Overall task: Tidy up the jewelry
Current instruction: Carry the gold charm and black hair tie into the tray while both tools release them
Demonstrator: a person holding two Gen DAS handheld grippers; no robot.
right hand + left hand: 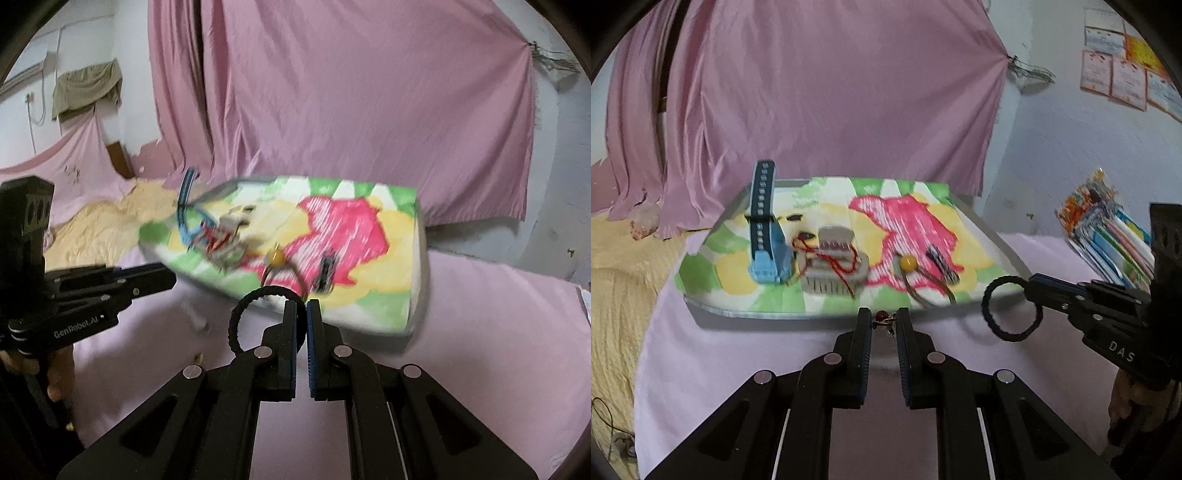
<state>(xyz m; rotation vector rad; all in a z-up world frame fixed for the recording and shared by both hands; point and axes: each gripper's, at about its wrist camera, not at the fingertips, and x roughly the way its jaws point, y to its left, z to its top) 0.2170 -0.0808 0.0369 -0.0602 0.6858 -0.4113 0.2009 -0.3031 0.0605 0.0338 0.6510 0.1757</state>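
The big thing here is the tray (979, 221), lined with a bright flower-print paper in green, yellow and pink, sitting on a pink sheet (738, 369) — a bed by the look of it, so no bench in play. On the tray's left stands a blue watch strap (764, 229), upright; beside it a grey comb-like holder (834, 273) tangled with red cord, then a yellow bead on a loop (908, 263) and a small dark clip (942, 264), near one another but apart.

Both tongs are loaded. The right tongs (301, 306) are pressed nearly together, pinching a black ribbed ring (236, 314) by its edge — in the left wrist view it hangs just off the tray's near right corner. The left tongs (882, 317) are pinching a tiny red-beaded piece (882, 316) at their very tips, just short of the tray's near rim.

My read: both pieces are on the way to the tray. To do it well — lower each onto bare paper, apart from the cord tangle, and only then spread the fingers; that tiny piece could stick or drop early.

Writing: "DAS" on the right unit, "GenRobot.AI" on the left one. The wall papers (1123, 70) are too blurred to read.
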